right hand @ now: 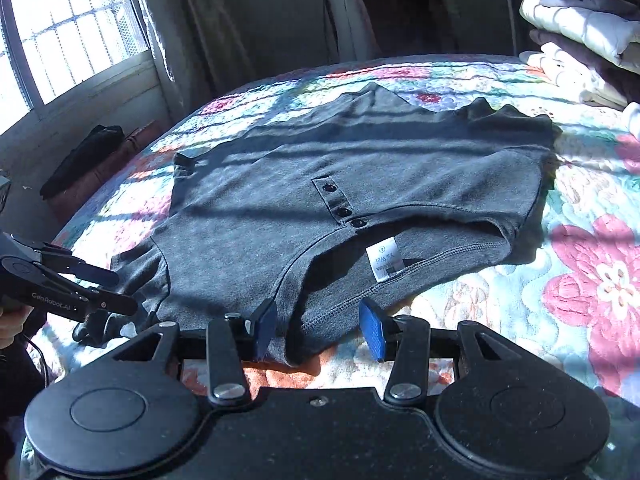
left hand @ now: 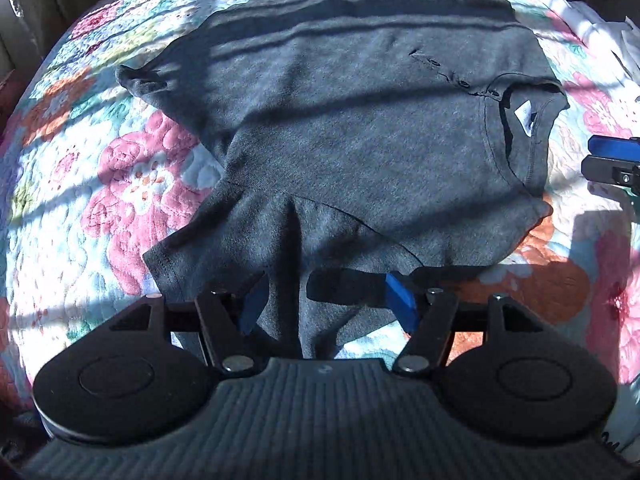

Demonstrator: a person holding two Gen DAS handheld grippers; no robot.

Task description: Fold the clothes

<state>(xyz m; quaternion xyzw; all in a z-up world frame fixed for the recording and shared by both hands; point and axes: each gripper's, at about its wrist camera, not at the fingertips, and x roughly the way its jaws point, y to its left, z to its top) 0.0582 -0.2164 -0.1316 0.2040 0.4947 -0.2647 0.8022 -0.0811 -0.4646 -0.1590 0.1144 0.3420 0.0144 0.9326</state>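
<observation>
A grey knit henley shirt (left hand: 360,128) with three dark buttons lies spread on the floral quilted bed (left hand: 132,200), its long axis running crosswise ahead of both tongs. The left tongs (left hand: 326,304) stand part-open over a sleeve, the right tongs (right hand: 320,330) part-open at the collar edge, neither gripping cloth. Bare quilt rings the shirt; folded linens (right hand: 580,36) crowd the far right.
</observation>
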